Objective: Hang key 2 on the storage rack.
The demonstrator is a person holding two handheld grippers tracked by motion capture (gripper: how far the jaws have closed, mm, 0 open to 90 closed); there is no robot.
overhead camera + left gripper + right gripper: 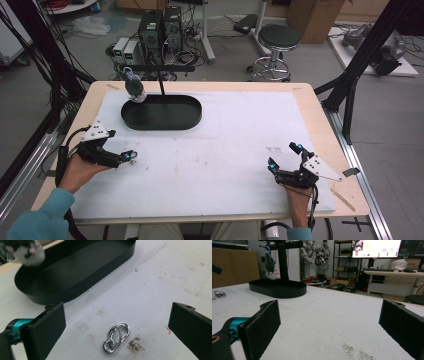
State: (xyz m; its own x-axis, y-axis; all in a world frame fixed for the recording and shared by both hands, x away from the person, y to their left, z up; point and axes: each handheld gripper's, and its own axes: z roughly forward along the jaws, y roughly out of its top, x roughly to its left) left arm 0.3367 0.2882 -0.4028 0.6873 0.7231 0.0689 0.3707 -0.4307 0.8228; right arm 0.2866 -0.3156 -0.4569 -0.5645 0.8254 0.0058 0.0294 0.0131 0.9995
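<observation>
The left gripper [131,156] is held low over the near left of the white table cover [235,150], its jaws spread wide with nothing gripped between them; in the left gripper view the two black pads are seen well apart, and a small chrome carabiner clip [116,337] lies flat on the cover between them, nearer the left pad. The right gripper [286,156] is rested at the near right, likewise spread wide and empty, and well apart from the clip. The step in hand is judged to be the pick-up of the clip by the left gripper. For this to be done well, the jaws should be lowered until the pads nearly meet the cover, the clip should be centred between them, and the closure should be made across its narrow width, since so thin and shiny a piece is likely to slip or be pushed aside if caught by one pad first. Farther off, a black oval tray [192,114] is set on the cover towards the far left; its floor is seen to be bare apart from the foot of a black stand [161,82] rising from it. From the stand's crossbar a small grey and white plush toy [134,86] is hung, over the tray's left end.
</observation>
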